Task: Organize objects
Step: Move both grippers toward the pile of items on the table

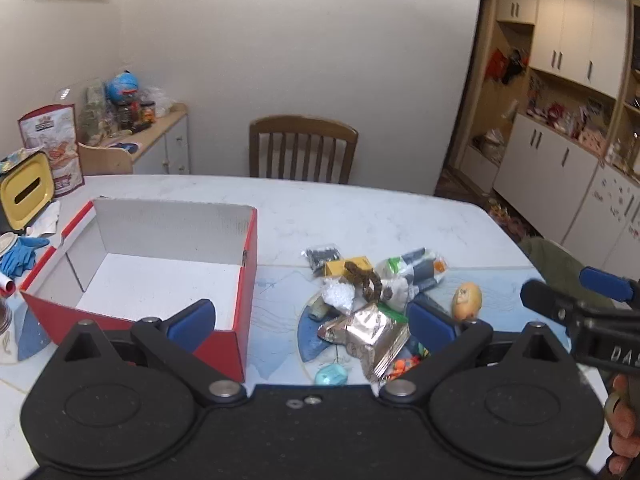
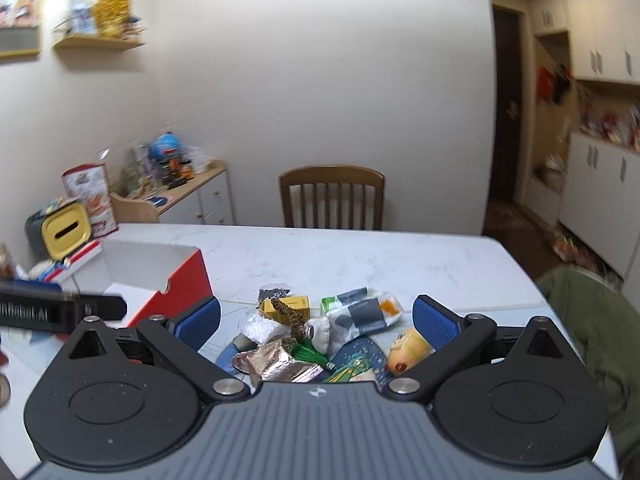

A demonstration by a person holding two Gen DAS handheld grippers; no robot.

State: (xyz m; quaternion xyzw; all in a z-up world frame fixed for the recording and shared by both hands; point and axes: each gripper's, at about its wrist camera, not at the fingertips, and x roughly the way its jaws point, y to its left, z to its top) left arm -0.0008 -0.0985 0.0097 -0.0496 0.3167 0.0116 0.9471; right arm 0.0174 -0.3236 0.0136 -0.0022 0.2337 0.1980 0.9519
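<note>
A red cardboard box (image 1: 236, 300) with a bare white inside stands open on the left of the table; it also shows in the right wrist view (image 2: 188, 280). To its right lies a pile of small items: a gold foil packet (image 1: 368, 332), a yellow carton (image 1: 346, 266), a clear bag with dark tubes (image 1: 420, 268), a yellow egg-shaped toy (image 1: 466, 300) and a turquoise piece (image 1: 331, 375). My left gripper (image 1: 312, 322) hovers open above the box edge and the pile, holding nothing. My right gripper (image 2: 318, 322) is open over the same pile (image 2: 288, 336).
A wooden chair (image 1: 302, 152) stands at the table's far side. A yellow-lidded container (image 1: 26, 194), a snack bag (image 1: 52, 136) and blue gloves (image 1: 20, 254) sit at the far left. White cupboards line the right wall. An olive-green cloth (image 2: 592, 320) lies at the table's right edge.
</note>
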